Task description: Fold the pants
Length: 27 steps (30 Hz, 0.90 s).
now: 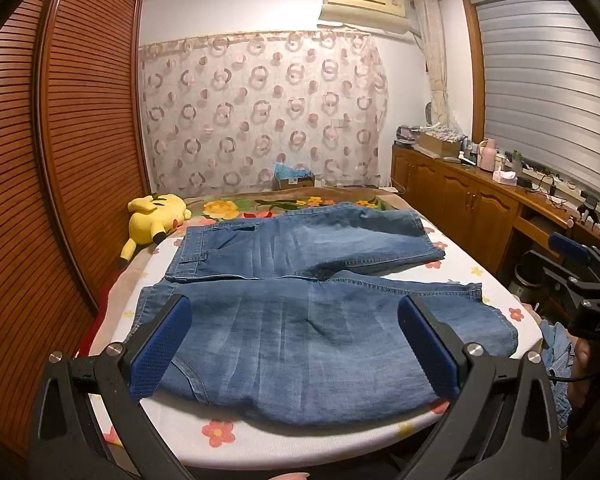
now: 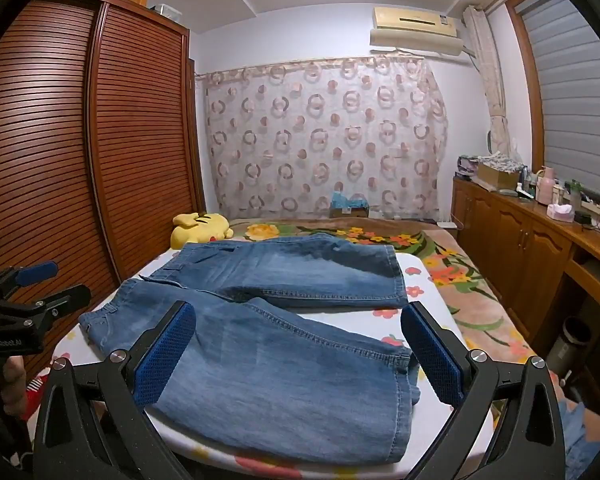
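Blue denim pants (image 1: 300, 320) lie spread flat on a white flowered board (image 1: 284, 440), waistband to the left, both legs pointing right. They also show in the right wrist view (image 2: 284, 360). My left gripper (image 1: 296, 344) is open, hovering over the near leg close to the waist end, holding nothing. My right gripper (image 2: 300, 356) is open over the near leg's hem end, holding nothing. The right gripper also shows at the right edge of the left wrist view (image 1: 580, 276), and the left gripper at the left edge of the right wrist view (image 2: 28, 296).
A yellow plush toy (image 1: 156, 220) lies beyond the pants at the left. A flowered blanket (image 2: 460, 280) covers the bed. A slatted wooden wardrobe (image 1: 60, 160) stands left. A wooden cabinet (image 1: 480, 200) with clutter runs along the right. More denim (image 1: 556, 352) hangs at the right.
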Each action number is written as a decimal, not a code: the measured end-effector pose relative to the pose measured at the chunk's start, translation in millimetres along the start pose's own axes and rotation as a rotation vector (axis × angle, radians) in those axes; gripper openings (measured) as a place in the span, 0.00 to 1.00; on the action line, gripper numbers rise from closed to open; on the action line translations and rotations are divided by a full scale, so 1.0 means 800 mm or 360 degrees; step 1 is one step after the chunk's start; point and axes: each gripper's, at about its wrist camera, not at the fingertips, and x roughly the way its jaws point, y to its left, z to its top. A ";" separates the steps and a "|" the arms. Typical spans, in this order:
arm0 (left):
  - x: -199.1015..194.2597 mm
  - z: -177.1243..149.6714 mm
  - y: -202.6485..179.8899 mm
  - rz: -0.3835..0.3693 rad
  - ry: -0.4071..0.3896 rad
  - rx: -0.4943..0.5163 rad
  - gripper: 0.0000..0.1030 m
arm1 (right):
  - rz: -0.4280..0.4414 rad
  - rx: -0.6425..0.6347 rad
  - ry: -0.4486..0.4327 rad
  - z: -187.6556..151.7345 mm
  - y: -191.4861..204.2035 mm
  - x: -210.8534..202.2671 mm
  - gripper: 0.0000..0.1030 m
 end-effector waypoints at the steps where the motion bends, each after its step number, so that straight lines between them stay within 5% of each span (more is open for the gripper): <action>1: 0.000 0.000 0.000 0.0001 0.0000 0.0000 1.00 | 0.0001 0.0000 0.0000 0.000 -0.001 0.000 0.99; 27: 0.000 0.000 0.000 0.0000 -0.0008 -0.0002 1.00 | -0.0011 -0.0011 -0.0014 0.000 0.006 -0.005 0.99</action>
